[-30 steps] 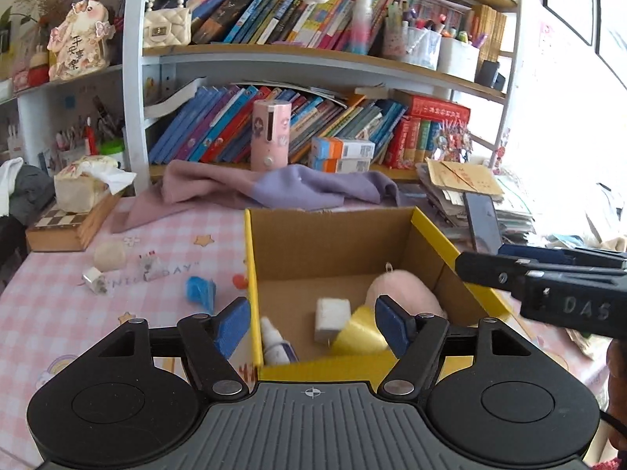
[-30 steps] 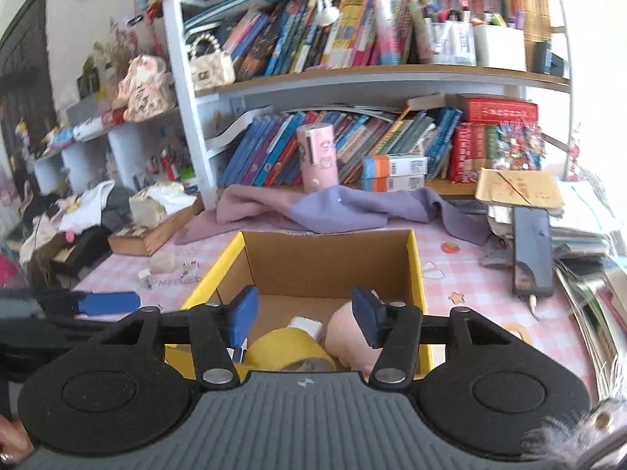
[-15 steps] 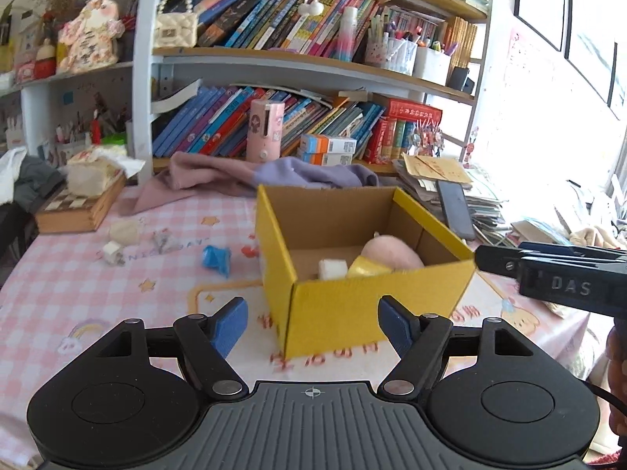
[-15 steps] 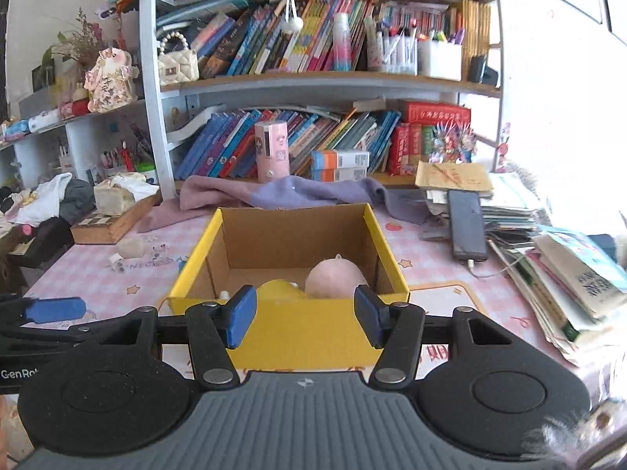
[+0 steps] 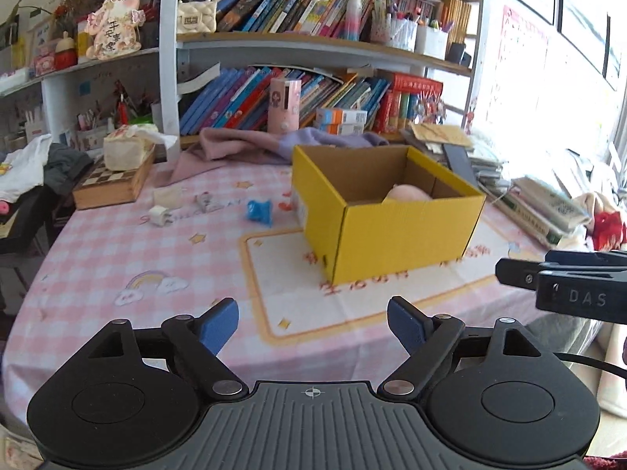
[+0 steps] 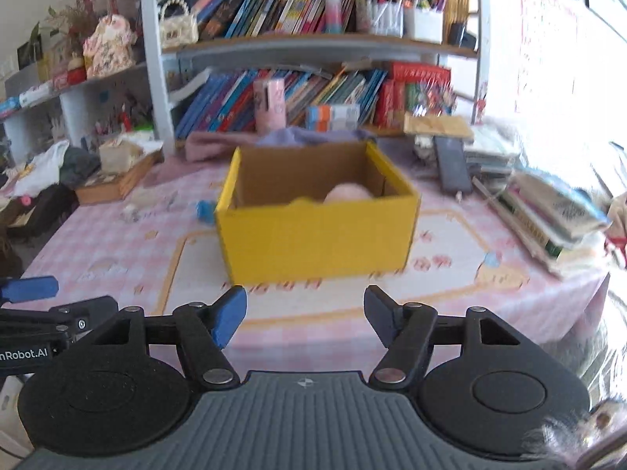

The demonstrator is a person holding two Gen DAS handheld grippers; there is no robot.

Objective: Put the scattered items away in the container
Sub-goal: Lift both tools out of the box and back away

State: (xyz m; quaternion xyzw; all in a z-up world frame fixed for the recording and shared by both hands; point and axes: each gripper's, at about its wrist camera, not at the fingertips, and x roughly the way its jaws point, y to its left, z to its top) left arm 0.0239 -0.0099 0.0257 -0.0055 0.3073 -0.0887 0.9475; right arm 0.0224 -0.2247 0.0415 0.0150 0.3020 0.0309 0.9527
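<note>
A yellow cardboard box (image 5: 407, 231) (image 6: 317, 235) stands on the pink checked tablecloth, with a pink rounded item (image 5: 407, 192) (image 6: 347, 192) showing inside it. Left of the box lie a blue item (image 5: 258, 210) (image 6: 204, 208), a small clear item (image 5: 204, 200), a white plug (image 5: 160, 215) and a beige lump (image 5: 166, 197). My left gripper (image 5: 312, 327) hangs near the table's front edge, well short of the box; its jaws are opening with nothing between them. My right gripper (image 6: 305, 316) is likewise back from the box, jaws opening and empty.
A bookshelf (image 5: 313, 39) fills the back wall, with purple cloth (image 5: 250, 145) below it. A chessboard box with a tissue pack (image 5: 117, 180) sits at the left. Stacked books (image 6: 548, 211) and a dark phone (image 6: 450, 164) crowd the right side.
Both grippers have drawn back from above the box toward the table's front edge, so the box looks smaller and farther. Their jaws stand wider than before.
</note>
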